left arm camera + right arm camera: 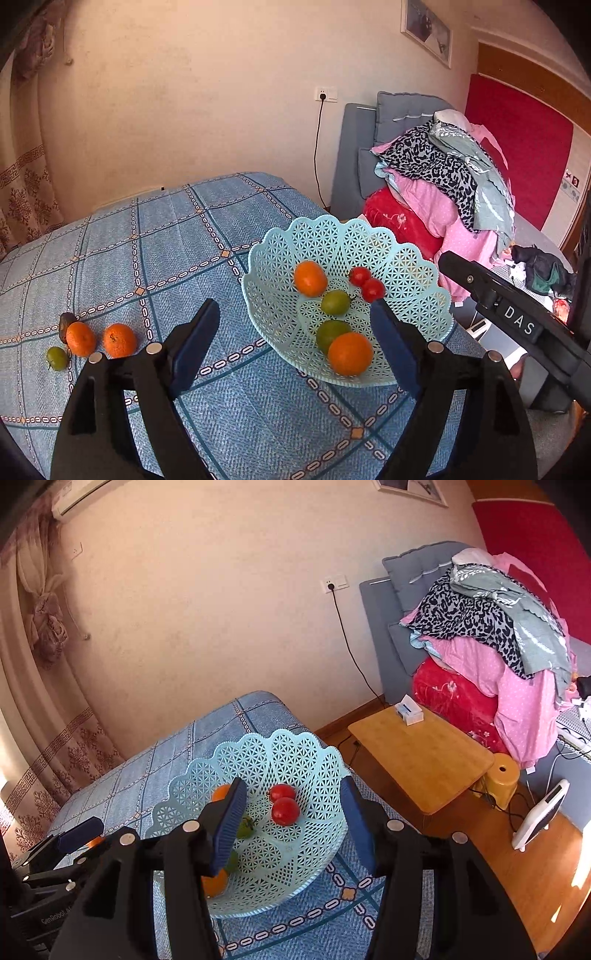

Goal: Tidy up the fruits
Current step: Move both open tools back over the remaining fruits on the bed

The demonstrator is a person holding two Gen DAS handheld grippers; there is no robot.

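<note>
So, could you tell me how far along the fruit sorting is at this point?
Roughly two thirds done. The basket already holds six pieces: two oranges, two green fruits and two red ones. Nothing is in hand: the left gripper and right gripper are both open. Left on the bedspread: two oranges, a green fruit and a dark item.

Home bedroom: bedding pile [495, 635], curtain [44, 620], framed picture [426, 31].
</note>
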